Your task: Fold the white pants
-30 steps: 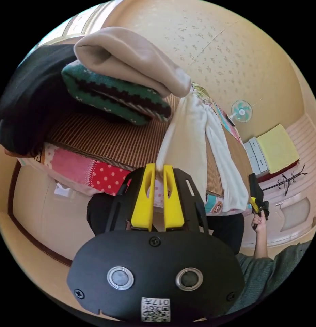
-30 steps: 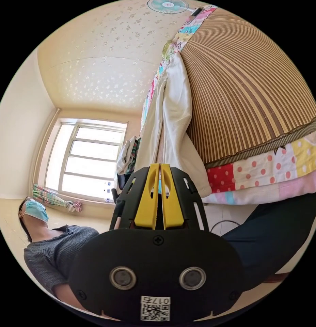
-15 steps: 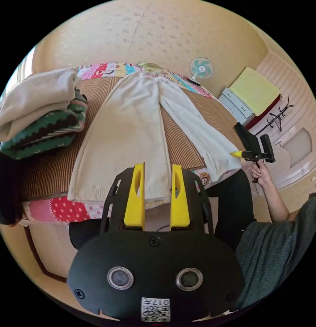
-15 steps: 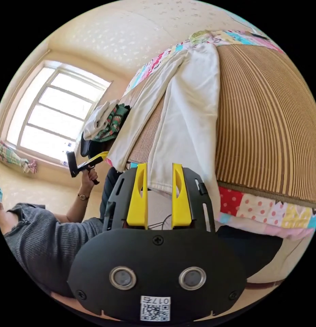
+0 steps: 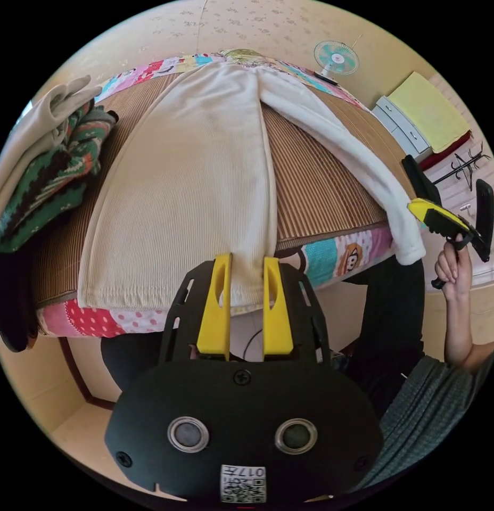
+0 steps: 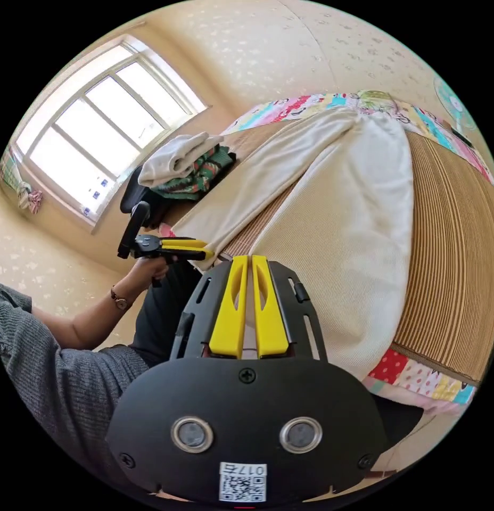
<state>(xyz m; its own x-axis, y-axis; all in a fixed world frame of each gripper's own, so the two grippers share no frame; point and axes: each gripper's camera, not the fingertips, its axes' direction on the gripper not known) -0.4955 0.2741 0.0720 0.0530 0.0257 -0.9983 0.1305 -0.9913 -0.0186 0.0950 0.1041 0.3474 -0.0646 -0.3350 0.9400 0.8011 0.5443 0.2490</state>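
The white pants (image 5: 194, 159) lie spread flat on the striped bed mat (image 5: 316, 181), waist at the far side and both leg hems hanging at the near edge. My left gripper (image 5: 247, 261) is open, with the inner corner of one leg's hem between its jaws. In the right gripper view, my right gripper (image 6: 249, 261) is shut on the hem of the other leg of the white pants (image 6: 353, 202). The left gripper (image 6: 204, 249) is held by a hand at the far leg's hem, and the right gripper (image 5: 414, 206) touches the other leg's end.
A stack of folded clothes (image 5: 39, 154) sits on the mat beside the pants, also the stack (image 6: 183, 165) near the window (image 6: 92, 138). A fan (image 5: 336, 57) and a drawer cabinet (image 5: 412, 122) stand past the bed. The person's grey sleeve (image 6: 39, 362) is close.
Both grippers let go of the raised hems and the pants dropped flat on the mat. Since then the right jaws have shut on a hem again and the left jaws have narrowed.
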